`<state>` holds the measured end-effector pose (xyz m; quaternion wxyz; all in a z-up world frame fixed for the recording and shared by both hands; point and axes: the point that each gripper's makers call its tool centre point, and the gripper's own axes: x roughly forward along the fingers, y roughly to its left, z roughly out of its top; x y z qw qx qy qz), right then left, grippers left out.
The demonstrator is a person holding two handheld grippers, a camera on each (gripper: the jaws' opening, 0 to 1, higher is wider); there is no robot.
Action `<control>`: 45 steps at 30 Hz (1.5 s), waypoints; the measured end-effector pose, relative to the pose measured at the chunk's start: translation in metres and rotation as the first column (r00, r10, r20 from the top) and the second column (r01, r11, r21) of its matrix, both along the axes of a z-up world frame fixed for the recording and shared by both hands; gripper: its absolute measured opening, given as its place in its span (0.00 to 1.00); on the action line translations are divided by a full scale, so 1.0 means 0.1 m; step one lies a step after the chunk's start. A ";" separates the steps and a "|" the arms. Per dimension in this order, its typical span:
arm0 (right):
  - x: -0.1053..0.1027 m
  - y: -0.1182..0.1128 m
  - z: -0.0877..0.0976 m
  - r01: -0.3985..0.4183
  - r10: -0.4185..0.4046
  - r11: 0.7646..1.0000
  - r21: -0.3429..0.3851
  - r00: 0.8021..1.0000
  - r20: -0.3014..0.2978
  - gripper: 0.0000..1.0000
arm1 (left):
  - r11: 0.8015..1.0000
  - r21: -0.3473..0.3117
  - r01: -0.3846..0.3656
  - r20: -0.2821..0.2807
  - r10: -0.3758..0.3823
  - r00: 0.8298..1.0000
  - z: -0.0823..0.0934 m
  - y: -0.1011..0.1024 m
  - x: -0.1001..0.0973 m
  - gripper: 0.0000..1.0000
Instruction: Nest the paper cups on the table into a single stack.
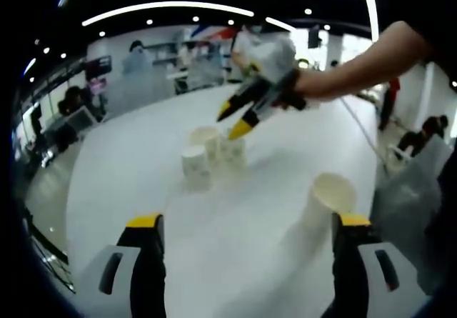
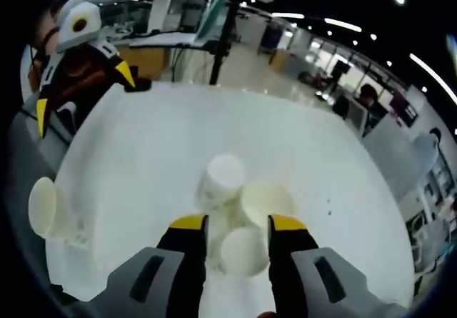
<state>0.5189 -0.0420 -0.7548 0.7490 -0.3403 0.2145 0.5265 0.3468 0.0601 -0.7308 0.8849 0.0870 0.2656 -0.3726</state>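
White tabletop [image 2: 143,161] bearing three clustered paper cups [image 2: 243,211] near its middle and a lone paper cup [image 1: 330,196] near one edge. Right gripper [image 2: 237,225], jaws parted, hovers over the cluster; left gripper [image 1: 246,225] wide open, empty.

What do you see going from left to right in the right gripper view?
Left gripper → lone paper cup at the table's edge → upside-down cup → open cup.
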 end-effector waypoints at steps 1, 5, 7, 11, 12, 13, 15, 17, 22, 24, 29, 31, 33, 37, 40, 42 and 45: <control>0.01 0.01 0.00 -0.004 0.004 1.000 -0.001 1.000 0.003 0.29 | 1.000 0.001 0.000 0.000 0.000 1.000 -0.01 0.00 0.00 0.98; 0.06 0.06 -0.02 -0.025 0.025 1.000 -0.011 1.000 0.012 0.27 | 1.000 0.013 0.001 -0.010 0.000 1.000 -0.05 0.03 -0.01 0.98; 0.06 0.07 -0.04 -0.033 0.033 0.999 -0.020 0.999 0.013 0.25 | 1.000 0.011 -0.002 -0.012 0.002 1.000 -0.05 0.03 -0.01 0.98; 0.08 0.08 -0.12 -0.045 0.046 0.998 -0.046 0.999 0.006 0.22 | 1.000 0.004 -0.017 -0.017 0.017 1.000 -0.05 0.05 0.00 0.98; 0.07 0.08 -0.12 -0.049 0.049 0.997 -0.051 0.999 0.007 0.21 | 1.000 0.003 -0.017 -0.018 0.017 1.000 -0.06 0.05 -0.01 0.98; 0.08 0.08 -0.13 -0.055 0.055 0.997 -0.054 0.998 0.008 0.19 | 1.000 0.004 -0.015 -0.021 0.015 1.000 -0.07 0.05 -0.01 0.98; 0.08 0.08 -0.13 -0.058 0.059 0.997 -0.060 0.998 0.007 0.17 | 1.000 0.009 -0.011 -0.023 0.012 1.000 -0.08 0.05 -0.01 0.97; 0.10 0.08 -0.16 -0.084 0.086 0.993 -0.086 0.996 0.020 0.16 | 1.000 0.006 -0.012 -0.024 0.012 1.000 -0.08 0.05 0.00 0.97; 0.10 0.12 -0.17 -0.097 0.099 0.991 -0.093 0.995 0.013 0.16 | 1.000 0.004 -0.017 -0.031 0.017 0.999 -0.11 0.06 0.01 0.97; 0.10 0.14 -0.17 -0.106 0.108 0.990 -0.096 0.994 0.017 0.16 | 1.000 0.001 -0.016 -0.033 0.016 0.999 -0.12 0.06 0.00 0.97; 0.13 0.17 -0.20 -0.123 0.126 0.986 -0.115 0.992 0.016 0.14 | 1.000 -0.002 -0.020 -0.036 0.020 0.999 -0.13 0.06 0.01 0.97; 0.12 0.18 -0.22 -0.125 0.126 0.986 -0.111 0.992 0.003 0.12 | 1.000 0.001 -0.018 -0.030 0.018 0.999 -0.13 0.06 0.00 0.97; 0.11 0.19 -0.24 -0.127 0.128 0.985 -0.118 0.992 0.001 0.12 | 1.000 0.009 -0.018 -0.033 0.018 0.999 -0.15 0.07 -0.01 0.96; 0.09 0.20 -0.28 -0.164 0.166 0.976 -0.145 0.986 0.007 0.10 | 1.000 0.005 -0.022 -0.031 0.022 0.999 -0.16 0.08 -0.01 0.97; 0.08 0.20 -0.29 -0.178 0.181 0.972 -0.155 0.983 0.008 0.07 | 1.000 -0.001 -0.024 -0.030 0.024 0.999 -0.15 0.08 0.00 0.95; 0.10 0.21 -0.31 -0.180 0.185 0.970 -0.165 0.983 0.012 0.06 | 1.000 0.002 -0.022 -0.025 0.022 0.999 -0.14 0.08 0.01 0.96; 0.11 0.22 -0.33 -0.180 0.185 0.968 -0.175 0.983 0.013 0.06 | 1.000 0.004 -0.022 -0.024 0.022 0.999 -0.14 0.09 0.01 0.96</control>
